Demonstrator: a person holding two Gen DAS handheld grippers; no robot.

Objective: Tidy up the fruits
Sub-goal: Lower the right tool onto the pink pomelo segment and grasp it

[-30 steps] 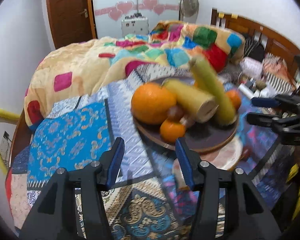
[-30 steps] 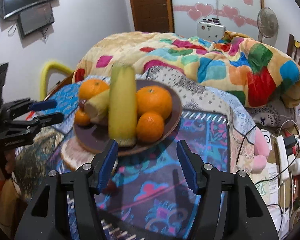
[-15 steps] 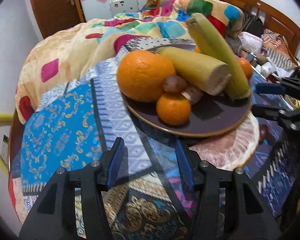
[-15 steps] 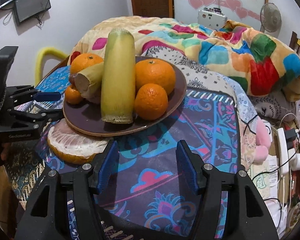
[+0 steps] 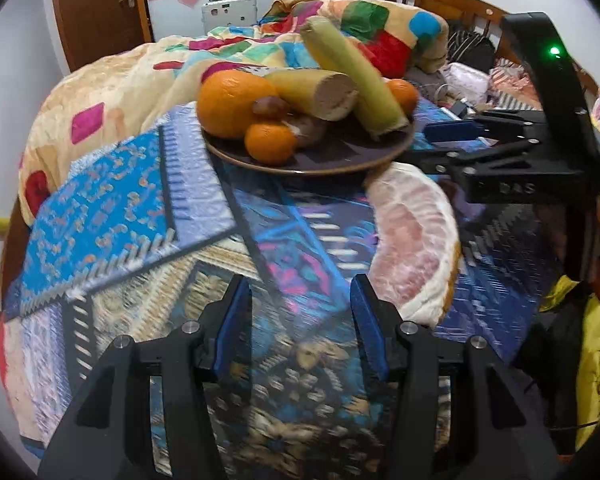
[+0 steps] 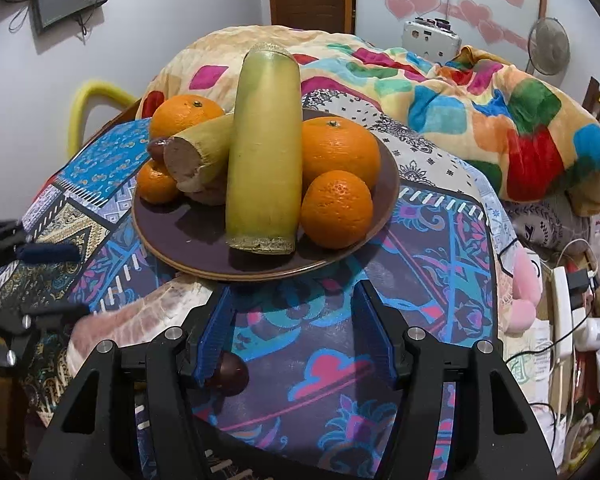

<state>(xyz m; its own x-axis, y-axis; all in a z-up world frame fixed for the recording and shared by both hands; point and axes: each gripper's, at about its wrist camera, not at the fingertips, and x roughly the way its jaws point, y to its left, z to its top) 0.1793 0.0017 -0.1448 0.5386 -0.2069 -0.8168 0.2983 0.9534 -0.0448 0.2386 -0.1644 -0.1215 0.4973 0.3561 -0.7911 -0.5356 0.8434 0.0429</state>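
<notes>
1. The left gripper, jaws apart and empty, tilts down over the patterned cloth, just beside the peeled pomelo lying outside the plate.
2. Judged step: approaching loose fruit; next, centre the jaws on the pomelo.
3. The right gripper, also parted and empty, angles down before the plate; a small dark fruit lies by its left finger.

Bare patterned cloth lies open along the table's right edge. The loaded brown plate fills the middle; the pomelo wedge juts from under its near rim, and a small dark fruit (kind unclear) sits just beside it.
</notes>
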